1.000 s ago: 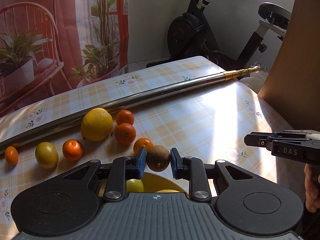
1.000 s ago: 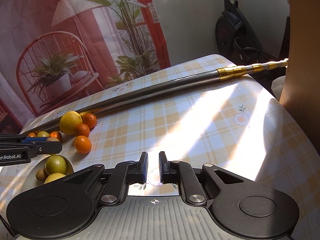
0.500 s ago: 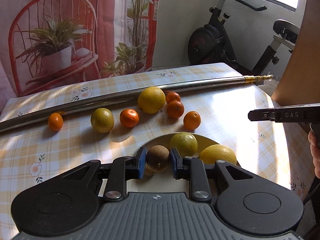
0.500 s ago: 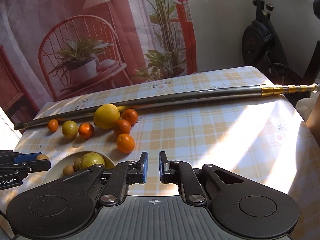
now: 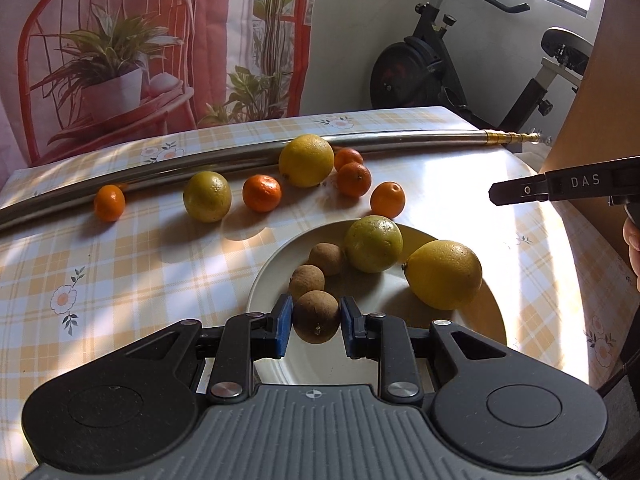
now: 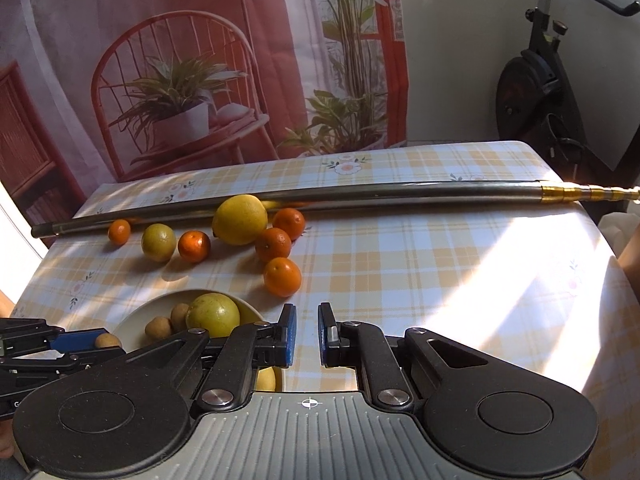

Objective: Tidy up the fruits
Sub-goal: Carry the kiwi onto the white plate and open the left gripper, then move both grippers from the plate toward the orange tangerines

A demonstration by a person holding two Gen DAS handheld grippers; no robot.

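Your left tool (image 5: 316, 325) and right tool (image 6: 307, 335) match: black rounded arms, blue finger pads, silver screws, grey ribbed bases; the right's side reads "DAS".

Home; exercise bike (image 5: 460, 76), tablecloth (image 6: 400, 272)

Brown fruit (image 5: 316, 317): small, round, rough-skinned; over the near part of the plate (image 5: 400, 356).
Plate: pale, round; bears two brown fruits (image 5: 317, 270), a green-yellow citrus (image 5: 373, 244) and a lemon (image 5: 444, 274).
Loose fruit: five mandarins (image 5: 261, 193), a large yellow citrus (image 5: 306, 160) and a green-yellow one (image 5: 207, 196) lie beyond the plate.
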